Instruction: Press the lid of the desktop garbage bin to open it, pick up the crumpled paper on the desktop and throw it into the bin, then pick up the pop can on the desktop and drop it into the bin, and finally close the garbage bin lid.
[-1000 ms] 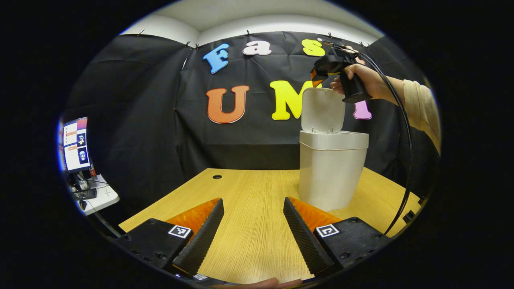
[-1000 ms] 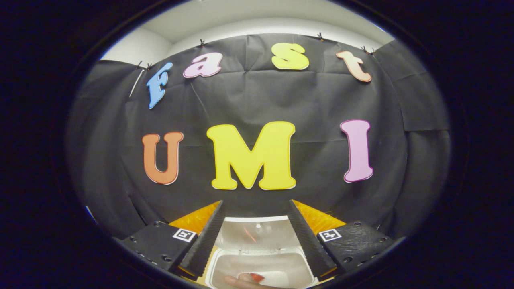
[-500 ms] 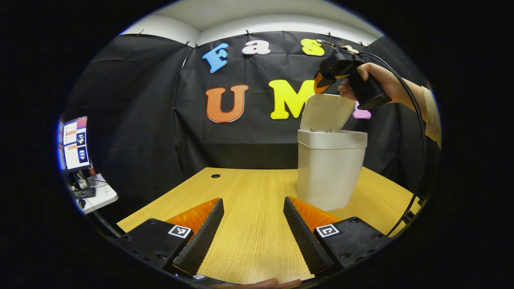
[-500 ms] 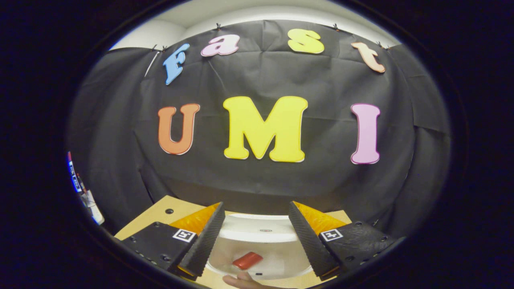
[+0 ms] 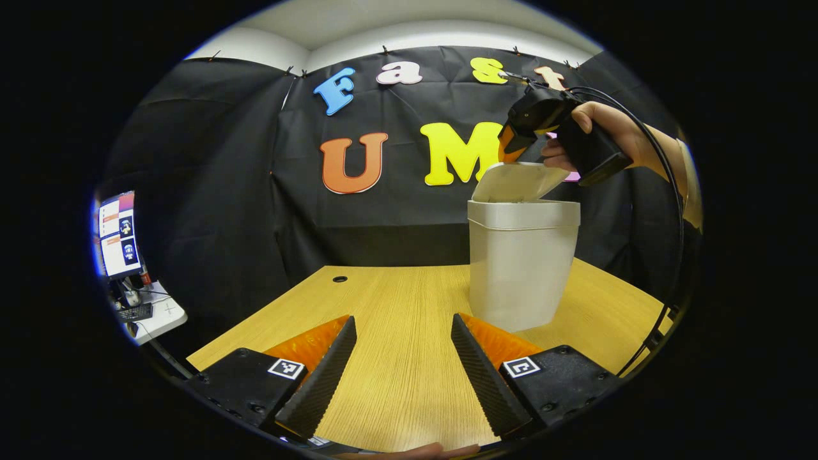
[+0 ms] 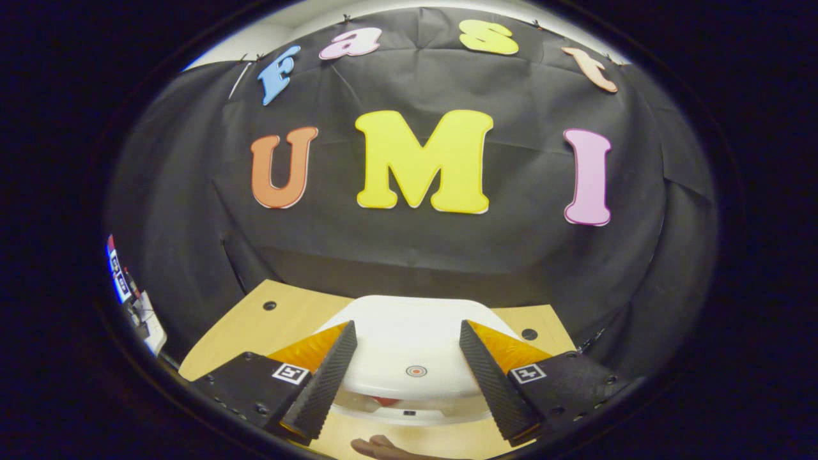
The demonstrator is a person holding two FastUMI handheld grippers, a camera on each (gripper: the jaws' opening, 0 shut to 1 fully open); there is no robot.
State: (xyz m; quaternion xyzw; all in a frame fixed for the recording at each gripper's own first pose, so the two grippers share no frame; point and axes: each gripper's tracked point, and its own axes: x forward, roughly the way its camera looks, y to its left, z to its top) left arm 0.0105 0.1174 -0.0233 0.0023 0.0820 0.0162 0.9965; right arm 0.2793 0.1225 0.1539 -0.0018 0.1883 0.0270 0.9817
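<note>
In the left gripper view, the left gripper (image 5: 401,364) hangs low over the wooden desk (image 5: 383,306), its fingers spread apart and empty. Beyond it and to the right stands the white garbage bin (image 5: 521,268), its lid (image 5: 514,182) tilted partly down. The right gripper (image 5: 521,142), held in a hand (image 5: 607,131), sits just above the lid's raised edge. In the right gripper view, the right gripper (image 6: 409,377) has its fingers apart with nothing between them, straddling the lid (image 6: 409,345) close below; whether they touch it is unclear.

Right claw (image 6: 407,377) spread over white lid (image 6: 409,348) — nearly closed
</note>
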